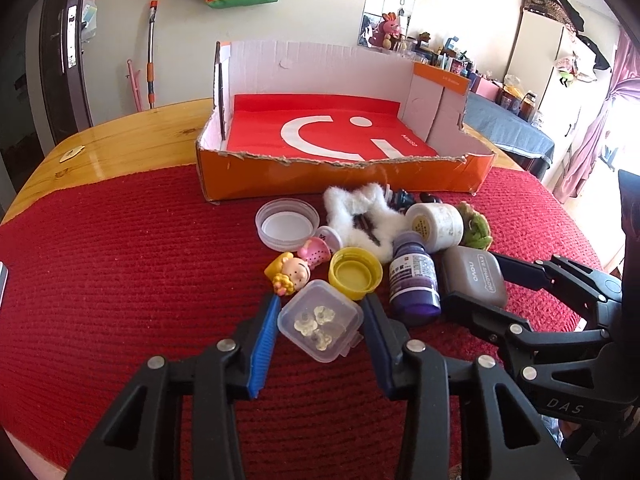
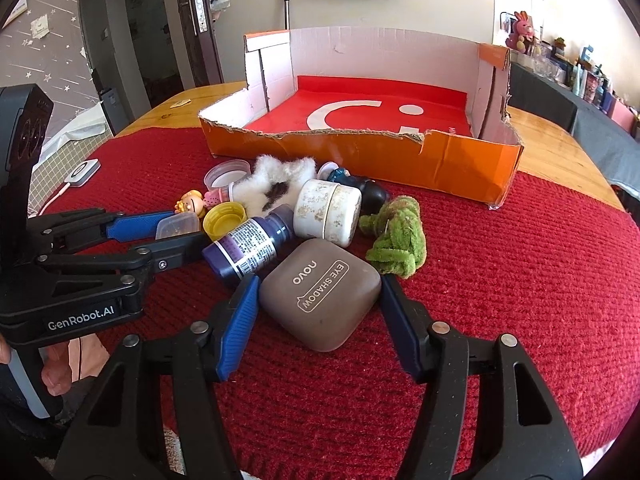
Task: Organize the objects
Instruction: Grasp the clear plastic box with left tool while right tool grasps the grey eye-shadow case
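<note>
On the surface's red mat | left claw [image 1: 320, 320] pinching clear plastic box [image 1: 320, 326] | right claw [image 2: 318, 304] spread around eyeshadow case [image 2: 320, 296]

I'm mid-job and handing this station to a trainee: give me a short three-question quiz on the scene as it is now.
1. True or false: the orange cardboard box already holds some of the small items.
2. Which item sits between the right gripper's fingers: A) purple bottle, B) brown eye shadow case, C) green plush?
3. Fill in: the left gripper brackets a small clear plastic ____.

Key: 1 false, only its red liner shows; 2 B; 3 box.
</note>
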`<state>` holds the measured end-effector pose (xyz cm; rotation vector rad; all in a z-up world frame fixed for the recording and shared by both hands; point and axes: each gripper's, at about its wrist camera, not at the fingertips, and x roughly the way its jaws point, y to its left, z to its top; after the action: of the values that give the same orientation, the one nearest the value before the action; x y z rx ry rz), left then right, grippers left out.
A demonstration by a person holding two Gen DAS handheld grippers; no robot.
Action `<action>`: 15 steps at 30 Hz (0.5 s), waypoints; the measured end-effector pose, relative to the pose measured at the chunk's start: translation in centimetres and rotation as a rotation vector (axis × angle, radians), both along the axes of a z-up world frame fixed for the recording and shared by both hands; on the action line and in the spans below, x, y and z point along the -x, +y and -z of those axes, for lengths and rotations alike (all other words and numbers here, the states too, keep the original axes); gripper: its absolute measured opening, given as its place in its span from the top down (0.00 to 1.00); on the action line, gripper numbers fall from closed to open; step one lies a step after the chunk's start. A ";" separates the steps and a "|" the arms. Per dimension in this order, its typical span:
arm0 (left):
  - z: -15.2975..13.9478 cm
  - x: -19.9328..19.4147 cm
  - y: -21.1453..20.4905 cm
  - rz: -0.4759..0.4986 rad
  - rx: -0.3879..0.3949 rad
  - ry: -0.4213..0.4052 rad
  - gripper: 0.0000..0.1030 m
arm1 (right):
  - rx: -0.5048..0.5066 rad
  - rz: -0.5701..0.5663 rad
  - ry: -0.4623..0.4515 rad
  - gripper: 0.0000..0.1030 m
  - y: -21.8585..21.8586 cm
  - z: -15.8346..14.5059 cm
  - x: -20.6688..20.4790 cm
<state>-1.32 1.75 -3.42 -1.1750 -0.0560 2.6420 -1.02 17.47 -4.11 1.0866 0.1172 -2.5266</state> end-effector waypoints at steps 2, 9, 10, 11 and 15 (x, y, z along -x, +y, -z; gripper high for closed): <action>-0.1 -0.2 0.1 0.005 -0.001 0.003 0.57 | 0.004 0.005 0.003 0.43 0.1 -0.2 -0.1; -0.9 -0.7 0.0 0.003 -0.006 0.031 0.57 | 0.011 0.005 0.021 0.43 0.3 -0.9 -0.7; -1.2 -0.7 0.0 0.002 -0.007 0.038 0.57 | 0.013 0.005 0.024 0.43 0.3 -1.0 -0.8; -1.4 -0.8 0.0 0.001 -0.008 0.044 0.57 | 0.015 0.005 0.027 0.43 0.3 -1.2 -0.8; -2.0 -0.7 -0.2 -0.005 -0.011 0.059 0.57 | 0.022 0.005 0.038 0.43 0.4 -1.7 -0.8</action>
<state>-0.62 1.58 -1.41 -1.0940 -0.0629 2.6750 -0.20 17.92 -2.40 1.0316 0.0967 -2.5476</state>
